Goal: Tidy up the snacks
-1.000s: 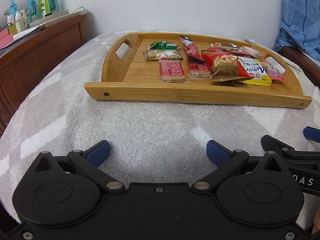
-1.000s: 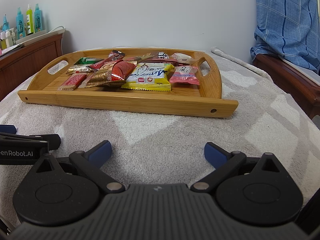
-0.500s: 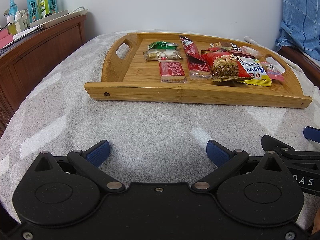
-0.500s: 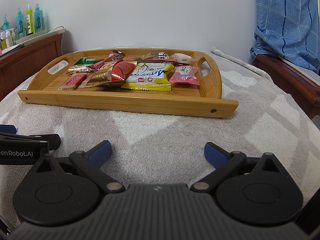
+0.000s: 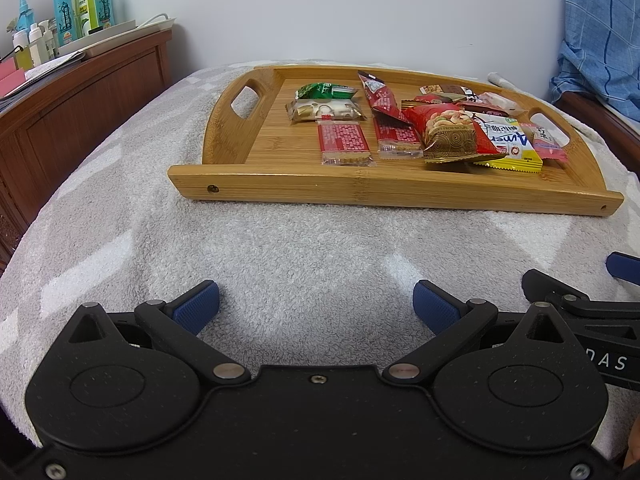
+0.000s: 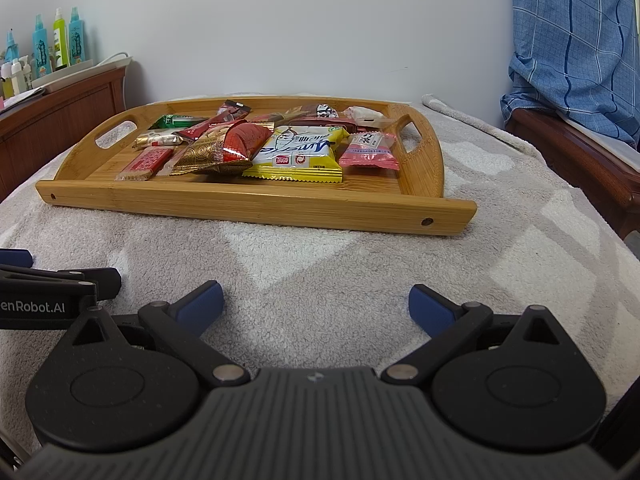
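The left hand-held gripper [image 5: 316,306] rests low over the grey towel [image 5: 280,248], its blue pads spread wide with nothing between them. Just beside it, the right hand-held gripper [image 6: 316,306] is likewise released and empty. Well ahead of both sits the bamboo tray [image 6: 256,204] with the snacks: at the left a green packet [image 5: 324,91] and a red cracker bar [image 5: 345,145], in the middle a red-and-gold nut bag [image 5: 454,134], then a yellow packet [image 6: 298,152] and a pink packet [image 6: 370,150] by the right handle.
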A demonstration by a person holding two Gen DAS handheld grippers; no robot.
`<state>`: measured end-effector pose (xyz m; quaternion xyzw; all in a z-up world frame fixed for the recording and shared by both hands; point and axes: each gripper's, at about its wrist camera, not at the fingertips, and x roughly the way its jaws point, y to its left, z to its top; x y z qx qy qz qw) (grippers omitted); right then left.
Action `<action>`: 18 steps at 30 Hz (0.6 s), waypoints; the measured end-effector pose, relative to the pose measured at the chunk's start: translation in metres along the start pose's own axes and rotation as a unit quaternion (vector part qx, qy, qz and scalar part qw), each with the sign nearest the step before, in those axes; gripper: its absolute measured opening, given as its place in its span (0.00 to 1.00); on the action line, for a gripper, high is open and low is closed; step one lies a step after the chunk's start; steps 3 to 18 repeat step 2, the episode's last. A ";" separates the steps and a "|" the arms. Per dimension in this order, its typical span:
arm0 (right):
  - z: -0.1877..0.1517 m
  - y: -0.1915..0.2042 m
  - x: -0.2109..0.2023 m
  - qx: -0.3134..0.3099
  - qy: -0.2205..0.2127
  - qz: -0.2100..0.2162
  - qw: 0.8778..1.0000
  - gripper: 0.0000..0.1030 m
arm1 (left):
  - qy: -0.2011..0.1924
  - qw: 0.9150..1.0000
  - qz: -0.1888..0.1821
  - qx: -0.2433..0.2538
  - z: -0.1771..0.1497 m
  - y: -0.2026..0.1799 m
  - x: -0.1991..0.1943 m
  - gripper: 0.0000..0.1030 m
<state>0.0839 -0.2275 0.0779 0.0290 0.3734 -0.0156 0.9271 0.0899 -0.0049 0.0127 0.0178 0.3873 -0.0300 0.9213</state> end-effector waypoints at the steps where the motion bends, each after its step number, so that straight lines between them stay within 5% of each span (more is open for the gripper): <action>1: 0.000 0.000 0.000 0.000 0.000 0.000 1.000 1.00 | 0.000 1.000 0.000 0.000 0.000 0.000 0.000 1.00; 18: 0.000 0.000 0.000 0.000 0.000 0.000 1.000 1.00 | 0.000 1.000 0.000 0.000 0.000 0.000 0.000 1.00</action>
